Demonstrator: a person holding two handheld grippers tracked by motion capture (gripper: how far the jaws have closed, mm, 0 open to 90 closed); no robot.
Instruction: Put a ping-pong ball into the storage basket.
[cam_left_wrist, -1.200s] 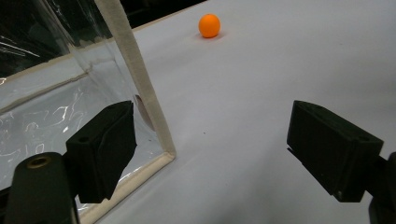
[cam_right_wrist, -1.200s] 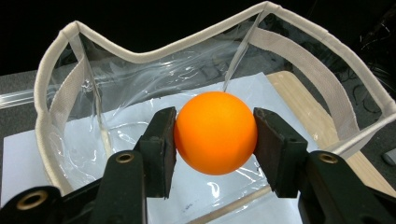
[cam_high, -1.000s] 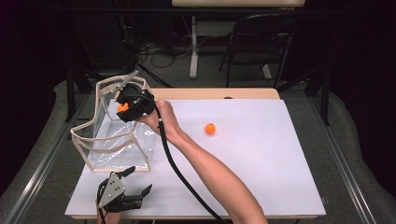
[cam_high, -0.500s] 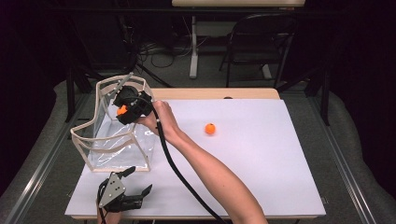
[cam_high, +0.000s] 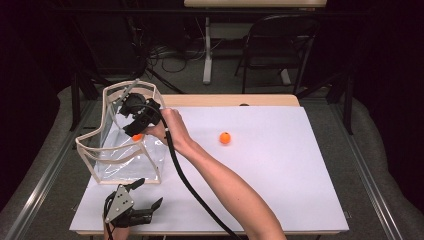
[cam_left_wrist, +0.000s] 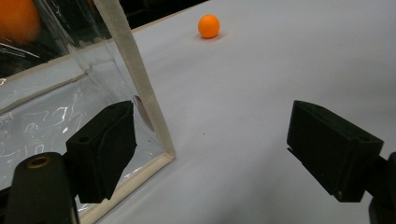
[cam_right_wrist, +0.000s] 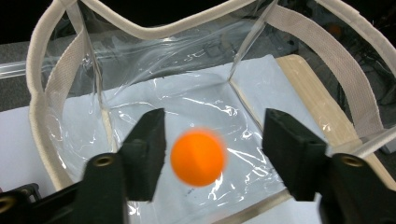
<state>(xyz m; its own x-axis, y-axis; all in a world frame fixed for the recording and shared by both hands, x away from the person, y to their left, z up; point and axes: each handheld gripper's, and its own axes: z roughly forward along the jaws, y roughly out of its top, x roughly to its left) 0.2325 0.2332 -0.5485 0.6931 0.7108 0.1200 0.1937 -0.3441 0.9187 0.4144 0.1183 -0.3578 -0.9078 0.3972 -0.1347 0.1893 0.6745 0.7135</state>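
A clear plastic bag (cam_high: 125, 162) with a cream fabric rim (cam_right_wrist: 154, 30) stands open at the table's left. My right gripper (cam_high: 134, 129) hangs over its mouth, pointing down into it. Its jaws have just been opening, and an orange ball (cam_right_wrist: 197, 157) shows blurred between them (cam_right_wrist: 215, 129), free of both pads, above the bag's floor. A second orange ball (cam_high: 225, 138) lies on the white table (cam_high: 280, 170). My left gripper (cam_high: 150, 193) rests open at the front left, beside the bag's corner edge (cam_left_wrist: 135, 79). Nothing is between its jaws (cam_left_wrist: 217, 140), which look toward that second ball (cam_left_wrist: 208, 26).
The right gripper's black cable (cam_high: 185, 185) trails along the person's forearm across the table's middle. A wooden strip (cam_high: 235, 100) runs along the far edge. A black chair (cam_high: 280, 45) and table legs stand on the floor beyond.
The right gripper's jaws have opened and the orange ball has left them, now showing lower, inside the bag's mouth. Neither hand has shifted; the left gripper is unchanged.
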